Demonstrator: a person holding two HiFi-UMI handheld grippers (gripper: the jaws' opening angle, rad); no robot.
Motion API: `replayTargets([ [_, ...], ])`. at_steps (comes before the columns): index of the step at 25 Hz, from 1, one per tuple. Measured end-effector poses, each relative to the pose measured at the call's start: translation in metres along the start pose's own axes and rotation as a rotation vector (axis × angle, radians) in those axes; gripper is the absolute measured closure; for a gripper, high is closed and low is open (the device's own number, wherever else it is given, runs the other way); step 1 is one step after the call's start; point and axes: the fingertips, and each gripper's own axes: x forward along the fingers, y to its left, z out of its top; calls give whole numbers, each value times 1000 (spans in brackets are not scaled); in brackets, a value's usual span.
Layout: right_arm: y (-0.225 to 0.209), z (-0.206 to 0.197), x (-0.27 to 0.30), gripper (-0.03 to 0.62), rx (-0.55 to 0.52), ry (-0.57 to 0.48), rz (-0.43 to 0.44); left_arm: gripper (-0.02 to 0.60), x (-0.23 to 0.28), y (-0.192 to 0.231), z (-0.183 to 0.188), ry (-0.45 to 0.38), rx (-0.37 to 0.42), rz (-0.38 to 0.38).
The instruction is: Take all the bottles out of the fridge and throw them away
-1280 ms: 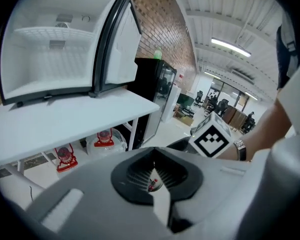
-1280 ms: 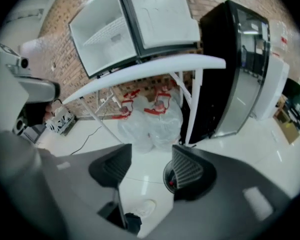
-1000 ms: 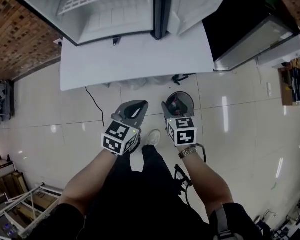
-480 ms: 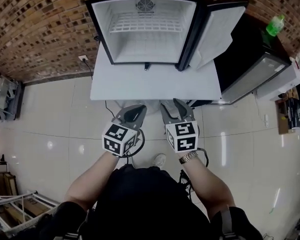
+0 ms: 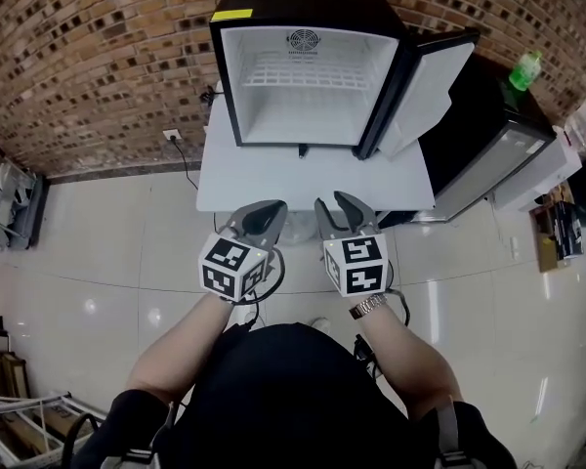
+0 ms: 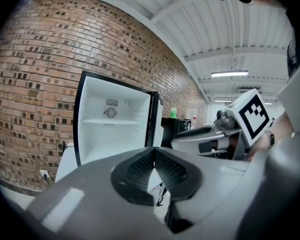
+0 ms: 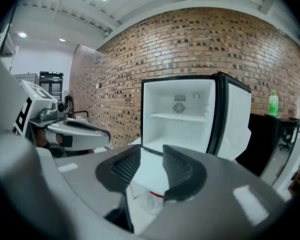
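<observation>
Brick wall [image 5: 98,57] backs a small fridge [image 5: 303,86] that stands on a white surface [image 5: 273,179]. Its door [image 5: 425,91] is swung wide to the right, and its white inside and wire shelf face the person. The one bottle in view is a green bottle [image 5: 523,69], upright on a black cabinet [image 5: 479,135] just right of the fridge, well apart from both tools.

The left tool [image 5: 271,210] is closed, its ribbed pads meeting at the tips with nothing held. The right tool [image 5: 334,203] has its jaws apart; they have just been closing, and nothing is between them. Both hang side by side over the near edge of the surface and point toward the fridge, with nothing between them and its opening.

A wall socket [image 5: 172,135] and its cable [image 5: 188,164] sit left of the surface, above the pale tiled floor [image 5: 98,252]. In the right gripper view, something pale and crinkled with a red band [image 7: 152,201] shows below the pads. It may be a clear bag, but it is too blurred to name. The tabletop hides whatever lies under it, and the person's body covers the floor nearest the camera. A rack [image 5: 0,198] at the left is cut off by the frame.
</observation>
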Motion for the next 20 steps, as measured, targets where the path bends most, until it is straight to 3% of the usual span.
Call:
replayTargets([
  [9, 18, 33, -1, 591, -36, -63, -46, 578, -18, 14, 24, -39, 45, -22],
  [20, 28, 49, 3, 591, -49, -86, -41, 578, -16, 22, 42, -71, 70, -40],
])
